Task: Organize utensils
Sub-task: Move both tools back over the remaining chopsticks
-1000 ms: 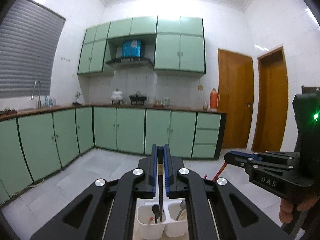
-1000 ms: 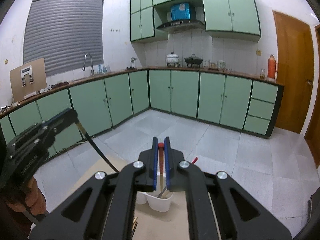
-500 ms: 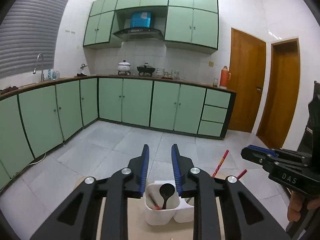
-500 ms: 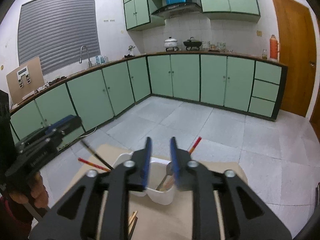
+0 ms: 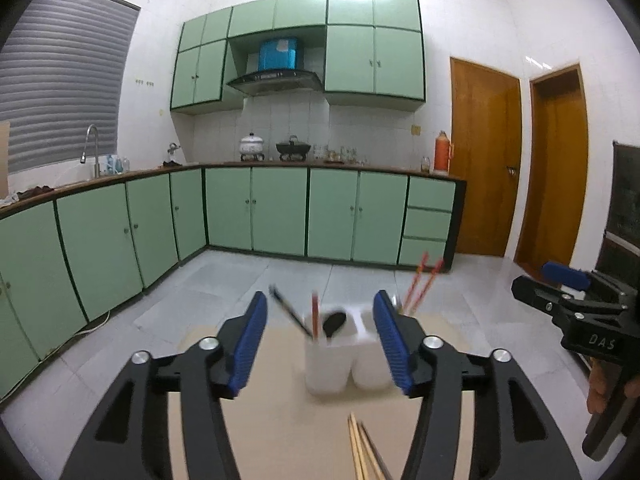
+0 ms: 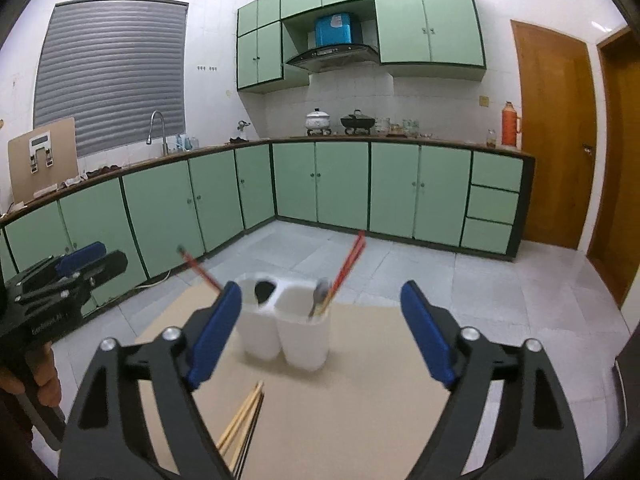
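Observation:
A white two-cup utensil holder point(image 5: 346, 360) point(image 6: 286, 330) stands on a tan board point(image 5: 304, 436) point(image 6: 340, 400). Its left cup holds a black spoon point(image 5: 334, 322), a red chopstick point(image 5: 315, 314) and a dark chopstick point(image 5: 288, 312). Its right cup holds red chopsticks point(image 5: 424, 280) point(image 6: 348, 268) and a metal spoon point(image 6: 320, 294). Loose wooden chopsticks point(image 5: 362, 452) point(image 6: 242, 420) lie on the board in front. My left gripper point(image 5: 320, 344) is open and empty, just short of the holder. My right gripper point(image 6: 320, 336) is open and empty too; it also shows at the right of the left wrist view point(image 5: 568, 304).
The board sits on a low surface over a tiled floor point(image 6: 400, 264). Green cabinets point(image 5: 280, 212) line the far walls, with wooden doors point(image 5: 484, 160) at the right. The left gripper's body point(image 6: 60, 288) and the hand holding it are at the left edge of the right wrist view.
Both grippers let go of the utensils they held over the holder and opened wide. Both drew back from the holder, and the loose chopsticks came into view.

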Tool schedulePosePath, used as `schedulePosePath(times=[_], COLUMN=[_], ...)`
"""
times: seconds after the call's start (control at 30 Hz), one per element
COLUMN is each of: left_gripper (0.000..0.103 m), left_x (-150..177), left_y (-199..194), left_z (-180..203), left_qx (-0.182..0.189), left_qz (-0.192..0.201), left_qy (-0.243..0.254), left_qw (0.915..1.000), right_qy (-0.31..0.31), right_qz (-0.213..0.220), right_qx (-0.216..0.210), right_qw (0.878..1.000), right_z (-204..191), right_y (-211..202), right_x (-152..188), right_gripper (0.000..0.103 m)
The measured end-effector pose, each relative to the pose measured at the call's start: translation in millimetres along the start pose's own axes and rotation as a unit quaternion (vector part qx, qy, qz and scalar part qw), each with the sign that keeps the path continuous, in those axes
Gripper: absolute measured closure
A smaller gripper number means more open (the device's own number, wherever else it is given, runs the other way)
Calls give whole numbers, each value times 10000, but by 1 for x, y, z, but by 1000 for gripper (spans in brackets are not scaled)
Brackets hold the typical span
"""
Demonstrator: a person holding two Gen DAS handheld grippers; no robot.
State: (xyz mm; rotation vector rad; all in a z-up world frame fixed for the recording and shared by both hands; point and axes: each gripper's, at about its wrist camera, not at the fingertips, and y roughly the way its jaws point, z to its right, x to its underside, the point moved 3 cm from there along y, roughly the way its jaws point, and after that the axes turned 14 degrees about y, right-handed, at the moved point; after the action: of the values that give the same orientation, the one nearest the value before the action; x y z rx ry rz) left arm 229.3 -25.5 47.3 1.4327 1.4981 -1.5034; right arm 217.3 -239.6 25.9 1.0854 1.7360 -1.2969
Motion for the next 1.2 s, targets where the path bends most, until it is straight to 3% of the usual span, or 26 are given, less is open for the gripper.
schedulePosePath(times=[0.2, 0.5, 0.7, 0.9, 1.07, 1.2], left_gripper=[40, 32, 33, 40, 40, 40], left_x=[63, 161, 194, 212, 217, 219], left_y=[-17, -24, -29, -34, -35, -34], left_z=[27, 60, 55, 56, 59, 57], left_qx=[194, 618, 633, 677, 678, 608], left_qz=[-572, -1634, -1984, -2203, -2244, -2227], left_qy=[152, 253, 206, 45, -71, -156], left_qw=[9981, 9843, 9779, 9731, 9721, 9729], right_qy=[161, 250, 125, 36, 168, 53], right_qz=[-636, -1574, -2059, -2371, -2377, -2241], right_qx=[55, 135, 56, -164, -169, -102], right_qw=[9978, 9871, 9785, 9714, 9710, 9745], right_z=[8, 3, -3, -20, -24, -31], right_y=[-11, -16, -19, -23, -23, -25], right_x=[79, 172, 208, 230, 237, 241], right_gripper=[18, 19, 34, 52, 67, 73])
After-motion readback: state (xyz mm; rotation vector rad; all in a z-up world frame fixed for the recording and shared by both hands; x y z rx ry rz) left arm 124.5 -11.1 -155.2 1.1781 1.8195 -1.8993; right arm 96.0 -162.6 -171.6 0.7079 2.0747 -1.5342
